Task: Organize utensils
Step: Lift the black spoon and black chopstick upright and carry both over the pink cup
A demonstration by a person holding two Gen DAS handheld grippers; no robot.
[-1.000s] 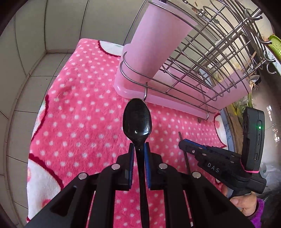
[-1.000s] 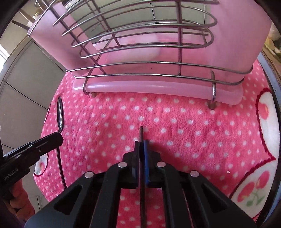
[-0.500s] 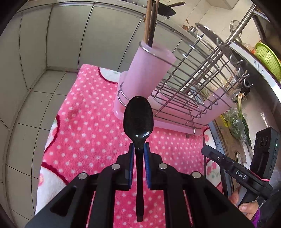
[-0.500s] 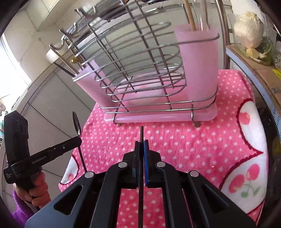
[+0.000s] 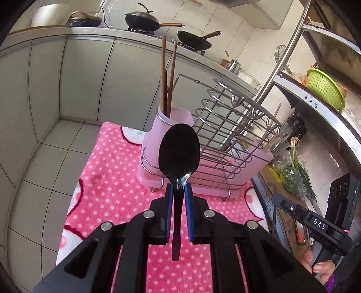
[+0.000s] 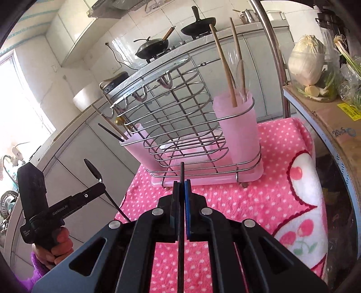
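Note:
My left gripper (image 5: pixel 179 189) is shut on the neck of a black spoon (image 5: pixel 179 153), bowl up, in front of the wire utensil rack (image 5: pixel 234 135). The rack's near pink cup (image 5: pixel 158 135) holds wooden chopsticks (image 5: pixel 163 74). My right gripper (image 6: pixel 182 187) is shut on a thin black chopstick (image 6: pixel 181 172) that points at the rack (image 6: pixel 171 126). One pink cup (image 6: pixel 239 130) stands at the rack's right end with wooden chopsticks in it, and another pink cup (image 6: pixel 137 148) at its left end. The right wrist view shows the left gripper (image 6: pixel 101 187) with the spoon (image 6: pixel 92 168) at the left.
The rack stands on a pink polka-dot towel (image 6: pixel 259 198). A metal shelf pole (image 5: pixel 284 56) rises right of it, with a green colander (image 5: pixel 325 90), a cabbage (image 6: pixel 306 60), green onions (image 5: pixel 300 171) and a cardboard box (image 6: pixel 334 126). Woks (image 5: pixel 144 20) sit on the far counter. Tiled floor (image 5: pixel 45 162) lies left.
Both grippers have risen and tipped upward, still holding the spoon and the chopstick. The rack, close and cropped before, now shows whole and farther off, with the kitchen counter behind.

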